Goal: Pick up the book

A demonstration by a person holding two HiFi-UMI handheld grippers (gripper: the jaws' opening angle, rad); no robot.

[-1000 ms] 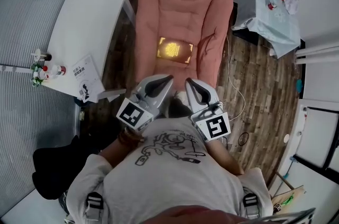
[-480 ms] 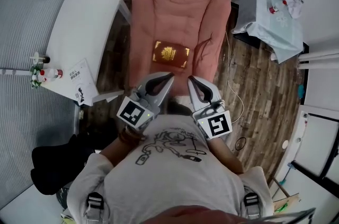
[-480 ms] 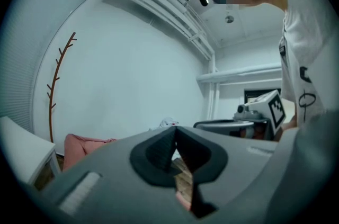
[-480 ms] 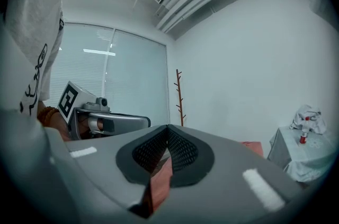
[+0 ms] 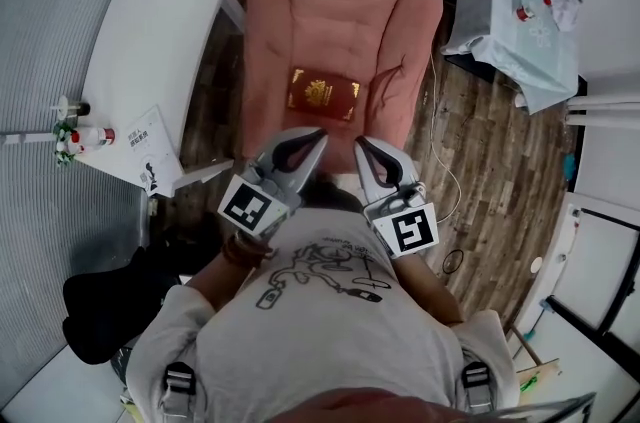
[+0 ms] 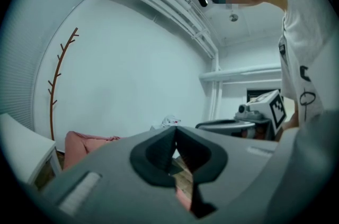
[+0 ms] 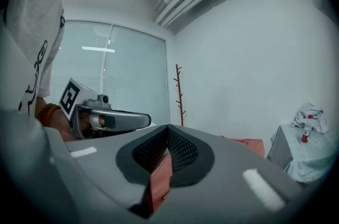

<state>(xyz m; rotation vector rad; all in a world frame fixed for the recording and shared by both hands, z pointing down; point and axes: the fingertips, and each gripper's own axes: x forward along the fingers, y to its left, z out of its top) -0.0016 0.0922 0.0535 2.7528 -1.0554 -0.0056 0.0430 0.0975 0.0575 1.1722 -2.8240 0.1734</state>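
Lying untouched on the cushion [image 5: 290, 21], the book [image 5: 323, 95] sits ahead of both tips. Left gripper [image 5: 316, 139] and right gripper [image 5: 362, 145] are pressed together, seemingly empty; grasp and lift remain.

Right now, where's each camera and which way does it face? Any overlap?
Head view: on the person's head, looking steeply down at the book on the pink cushion; shows the shirt, left tool and right tool.
Left gripper view: on the left tool, along its shut jaws toward the wall; shirt and right tool at right.
Right gripper view: on the right tool, along its shut jaws toward the wall; shirt and left tool at left.
Shared: both gripper views catch the pink cushion and branch-shaped stand.
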